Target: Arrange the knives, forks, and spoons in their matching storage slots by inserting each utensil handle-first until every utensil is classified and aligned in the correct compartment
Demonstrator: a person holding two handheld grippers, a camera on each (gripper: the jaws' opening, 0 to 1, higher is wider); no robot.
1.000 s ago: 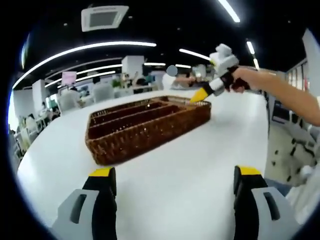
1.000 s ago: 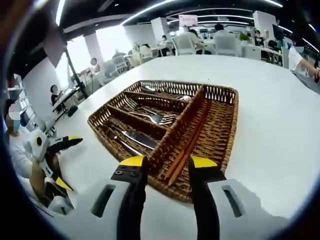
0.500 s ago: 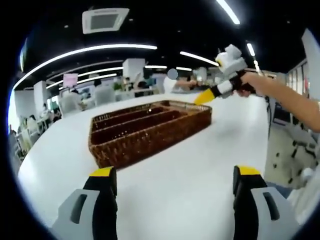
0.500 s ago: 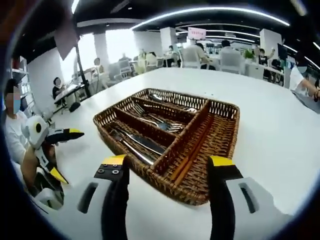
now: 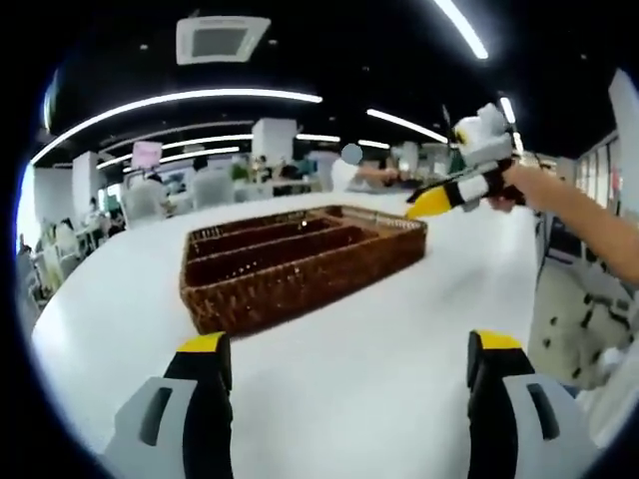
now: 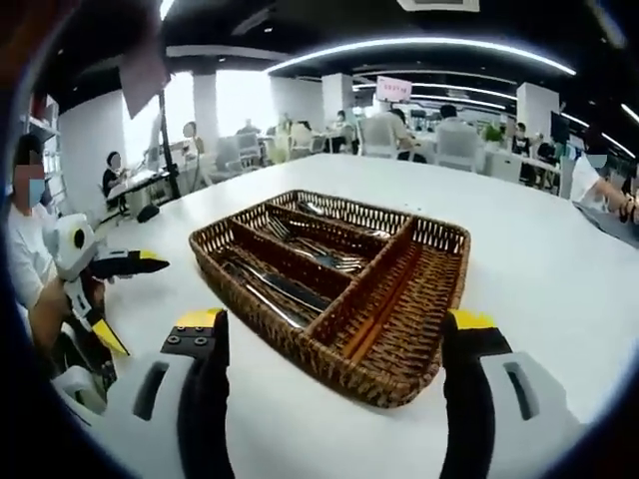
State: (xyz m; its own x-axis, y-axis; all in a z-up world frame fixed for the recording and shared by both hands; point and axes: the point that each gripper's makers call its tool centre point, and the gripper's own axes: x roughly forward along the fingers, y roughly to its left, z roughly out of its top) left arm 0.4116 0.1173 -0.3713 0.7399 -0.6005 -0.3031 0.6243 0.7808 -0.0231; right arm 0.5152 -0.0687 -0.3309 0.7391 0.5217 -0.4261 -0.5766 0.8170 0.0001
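Bare white desk (image 6: 559,249) on all sides of the wicker tray (image 6: 399,364), open approach from above. Tray dividers split it into 3 short slots w/ cutlery (image 6: 300,249) plus 1 long slot. Left tongs (image 6: 125,299) hang off the desk edge, well apart from the tray; right tongs (image 5: 439,200) hover near its far corner.

The right tongs (image 6: 334,334) have spread wide and backed off the basket (image 6: 399,354).

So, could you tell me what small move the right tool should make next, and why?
Probably just rest away from the wicker tray. The right tool is open and empty, and the knives, forks and spoons each lie in a compartment of their own, so the sorting looks done.
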